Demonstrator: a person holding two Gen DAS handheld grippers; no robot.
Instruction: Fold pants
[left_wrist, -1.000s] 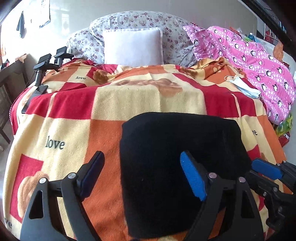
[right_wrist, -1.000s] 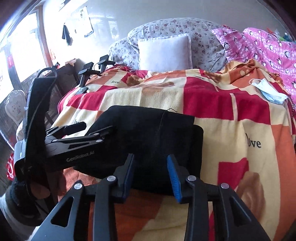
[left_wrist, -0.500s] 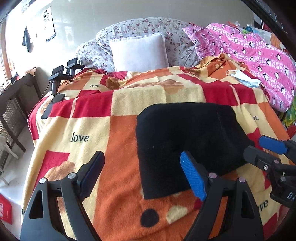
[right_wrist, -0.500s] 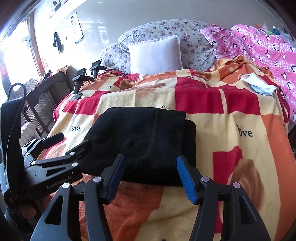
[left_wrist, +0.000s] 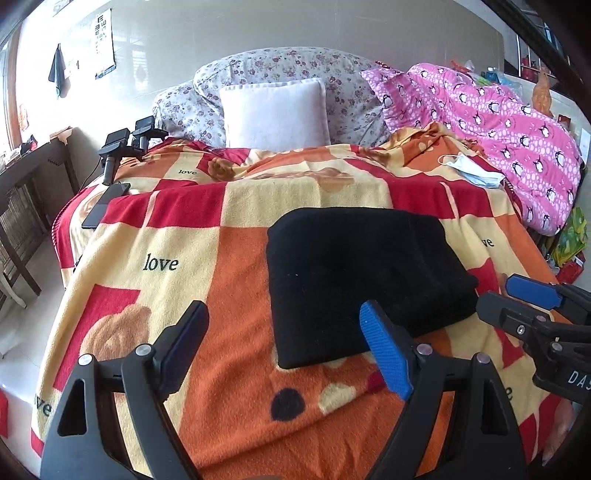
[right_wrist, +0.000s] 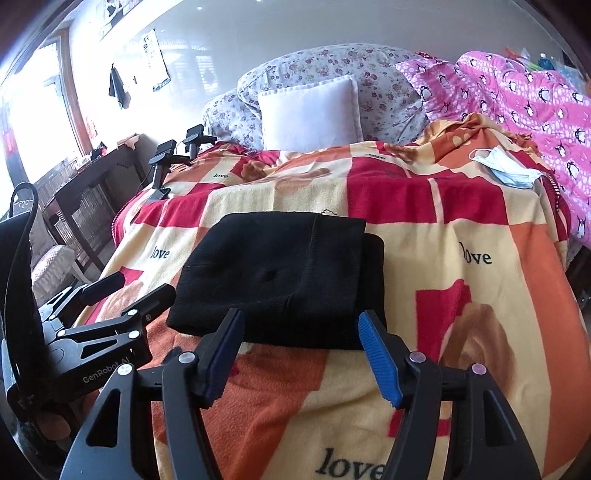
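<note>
Black pants lie folded into a compact rectangle on the patterned blanket of the bed, both grippers held clear of them.

The left gripper and the right gripper each have their fingers spread wide and hold nothing. The pants look like soft, thick knit: light, limp, likely to sag or unfold if lifted by one layer, so I would pinch through the whole stack at a near corner or along the folded edge. The right wrist view shows a lower layer sticking out past the top one on the right side (the left view hides this), while the left view shows the clean left edge and a phone near the bed's far corner.
</note>
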